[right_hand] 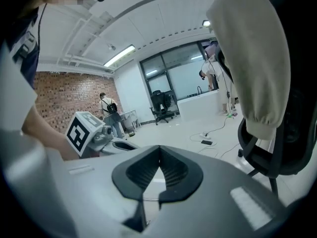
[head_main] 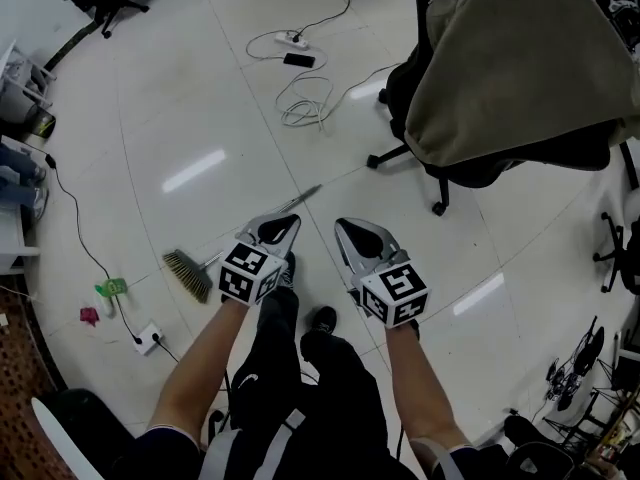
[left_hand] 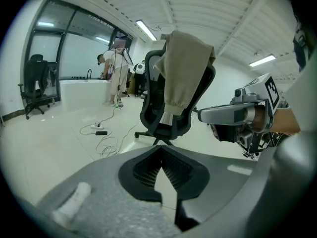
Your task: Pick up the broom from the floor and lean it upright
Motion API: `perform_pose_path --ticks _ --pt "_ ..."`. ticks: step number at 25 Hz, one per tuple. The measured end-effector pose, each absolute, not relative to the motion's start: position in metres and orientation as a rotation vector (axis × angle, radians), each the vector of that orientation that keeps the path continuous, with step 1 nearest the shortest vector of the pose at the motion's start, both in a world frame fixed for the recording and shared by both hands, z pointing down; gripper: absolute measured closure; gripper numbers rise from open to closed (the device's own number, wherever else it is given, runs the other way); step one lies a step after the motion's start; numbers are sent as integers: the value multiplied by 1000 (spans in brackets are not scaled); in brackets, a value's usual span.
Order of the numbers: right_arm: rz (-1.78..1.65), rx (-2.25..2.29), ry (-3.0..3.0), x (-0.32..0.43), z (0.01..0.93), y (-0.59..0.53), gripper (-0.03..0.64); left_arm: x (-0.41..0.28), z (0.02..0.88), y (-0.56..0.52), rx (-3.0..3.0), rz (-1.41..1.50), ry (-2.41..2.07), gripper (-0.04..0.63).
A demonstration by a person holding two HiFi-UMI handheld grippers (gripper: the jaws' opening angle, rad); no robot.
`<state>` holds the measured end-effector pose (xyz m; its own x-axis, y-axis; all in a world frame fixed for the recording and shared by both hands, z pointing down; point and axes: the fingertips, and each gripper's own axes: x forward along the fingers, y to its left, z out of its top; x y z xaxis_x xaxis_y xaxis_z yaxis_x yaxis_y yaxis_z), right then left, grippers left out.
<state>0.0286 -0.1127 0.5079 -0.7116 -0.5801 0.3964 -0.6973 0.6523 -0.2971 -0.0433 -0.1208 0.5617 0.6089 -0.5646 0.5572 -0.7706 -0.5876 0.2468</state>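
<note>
A: Nearest the camera first, go.

B: My forearms and dark trousers fill the bottom of the head view. Just above them are the two grippers. The left gripper is just left of centre and the right gripper just right of centre. They sit side by side, apart, both pointing toward the top of the frame.

A: Jaws?

B: Left gripper view: tips together, nothing between them, only floor showing through the gap behind the tips. Right gripper view: same, closed and empty.

A: Where's the broom?

B: The broom lies flat on the white tiled floor, left of centre. Its bristle head is at lower left, just left of my left gripper's marker cube. The thin handle runs up and to the right, passes behind the left gripper, and its end shows near frame centre. I can't tell whether the gripper touches it.

A: Rest of the scene, quick.

B: Upper right, a black office chair with a beige cloth draped over it. Upper centre, a power strip and a loose cable. Lower left, a small green thing and a pink thing near a white socket block.
</note>
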Motion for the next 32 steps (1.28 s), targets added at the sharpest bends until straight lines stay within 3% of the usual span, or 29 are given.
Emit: perform_pose_path --ticks 17,28,32 --pt "669 1090 -2519 21 795 -216 614 -57 951 -235 2287 898 -887 589" --pt "690 1140 -2476 21 902 -253 614 -58 1118 -252 2277 1051 -793 469" --pt "706 1128 -2471 19 922 -252 614 -62 1162 -253 2268 1124 -772 456"
